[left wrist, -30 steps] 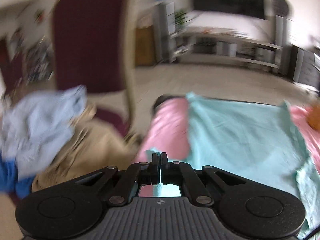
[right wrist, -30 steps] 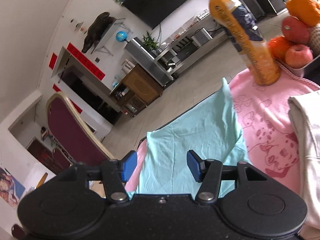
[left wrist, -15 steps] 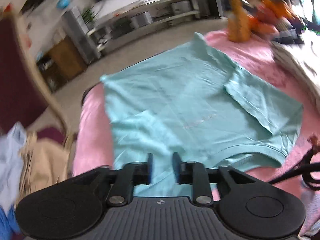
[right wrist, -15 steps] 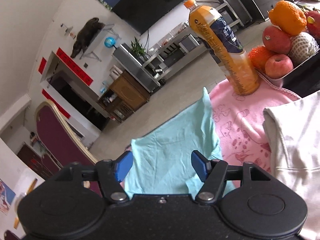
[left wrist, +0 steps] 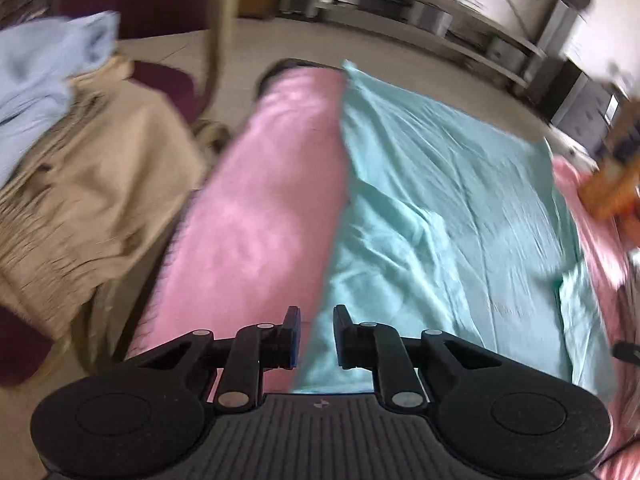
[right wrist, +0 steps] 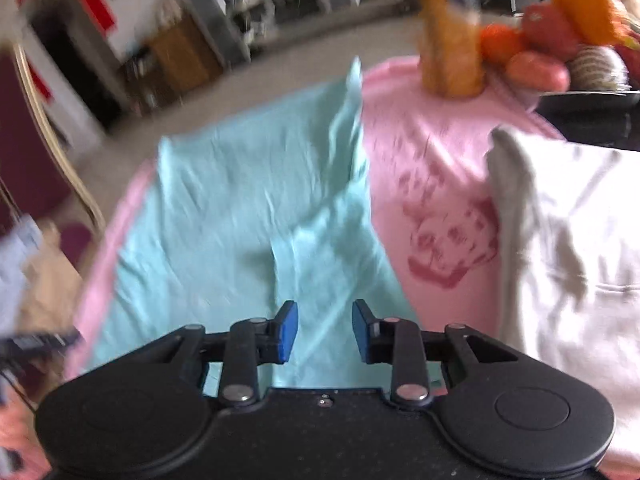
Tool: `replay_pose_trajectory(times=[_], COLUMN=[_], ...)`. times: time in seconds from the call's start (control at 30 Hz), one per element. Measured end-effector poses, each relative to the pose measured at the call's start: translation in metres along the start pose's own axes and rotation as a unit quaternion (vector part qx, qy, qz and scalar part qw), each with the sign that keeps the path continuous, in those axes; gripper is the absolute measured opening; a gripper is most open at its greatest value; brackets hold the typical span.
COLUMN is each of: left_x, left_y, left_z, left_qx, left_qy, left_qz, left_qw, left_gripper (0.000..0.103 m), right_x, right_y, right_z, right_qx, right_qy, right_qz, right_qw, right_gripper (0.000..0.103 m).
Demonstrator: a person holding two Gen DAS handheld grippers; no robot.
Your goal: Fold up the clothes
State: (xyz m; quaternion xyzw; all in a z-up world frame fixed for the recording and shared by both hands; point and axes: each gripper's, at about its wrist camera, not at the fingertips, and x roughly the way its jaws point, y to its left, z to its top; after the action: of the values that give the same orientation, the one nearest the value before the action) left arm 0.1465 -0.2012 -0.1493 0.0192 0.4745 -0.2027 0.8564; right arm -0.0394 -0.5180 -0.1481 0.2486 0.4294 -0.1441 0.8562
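Currently hovering over teal shirt (left wrist: 448, 200) spread on pink cloth (left wrist: 260, 216). Left gripper (left wrist: 316, 334) parted slightly, gripping nothing, at shirt's left edge. Right gripper (right wrist: 325, 330) parted wider, also gripping nothing, above shirt's near end.

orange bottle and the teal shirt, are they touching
Apart. The right wrist view shows the orange bottle standing on the pink cloth, with a strip of pink between its base and the teal shirt's nearest edge.

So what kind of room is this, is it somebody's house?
Probably a living room at home: a long low shelf unit against the wall, a maroon chair piled with clothes, and fruit beside the teal shirt.
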Motion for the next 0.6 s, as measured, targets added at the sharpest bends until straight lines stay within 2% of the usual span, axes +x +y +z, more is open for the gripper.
replay_pose_trajectory(times=[0.07,0.17,0.27,0.3,0.4,0.6], left_x=[0.007,0.008,0.017,0.017,0.012,-0.004], left_y=[-0.002,-0.005,-0.009,-0.011,-0.015,-0.002], left_z=[-0.004,-0.009,-0.017,-0.021,-0.029,-0.037], left_qx=[0.008,0.041,0.072,0.085,0.113,0.097], left_qy=[0.013,0.014,0.041,0.041,0.035,0.039], left_qz=[-0.004,0.003,0.041,0.059,0.089,0.104], left_qw=[0.9999,0.9991,0.9957,0.9938,0.989,0.9891], left_gripper=[0.015,0.015,0.018,0.027,0.032,0.032], right_x=[0.017,0.024,0.022,0.024,0.03,0.016], right_y=[0.006,0.008,0.007,0.006,0.004,0.008], right_z=[-0.004,-0.008,-0.009,-0.009,-0.011,-0.031], right_qx=[-0.013,-0.015,-0.012,-0.014,-0.029,-0.074], right_qy=[0.024,0.036,0.031,0.033,0.043,0.064], right_qz=[-0.015,-0.019,-0.009,-0.011,-0.028,-0.06], right_qw=[1.0,0.999,0.999,0.999,0.998,0.993], right_gripper=[0.03,0.031,0.031,0.031,0.029,0.029])
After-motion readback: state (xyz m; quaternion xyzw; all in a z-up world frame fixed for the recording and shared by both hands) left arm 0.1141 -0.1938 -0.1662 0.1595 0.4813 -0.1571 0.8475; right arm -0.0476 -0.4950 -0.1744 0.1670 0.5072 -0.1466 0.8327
